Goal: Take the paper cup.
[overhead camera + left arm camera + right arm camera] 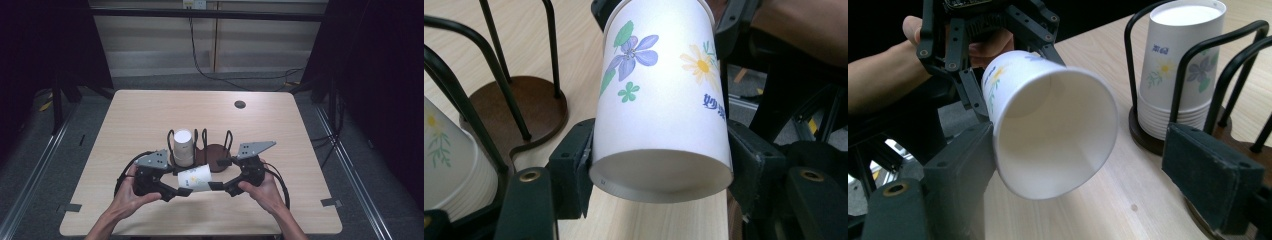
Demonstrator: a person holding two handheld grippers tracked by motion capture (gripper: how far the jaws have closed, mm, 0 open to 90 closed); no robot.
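High cam overhead; both gripper cams close, share cup (659,100).

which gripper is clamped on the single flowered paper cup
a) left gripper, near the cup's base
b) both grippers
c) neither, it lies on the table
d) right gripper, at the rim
a: the left gripper pads press both sides of the paper cup near its base, while the right gripper has one jaw standing clear of the rim.
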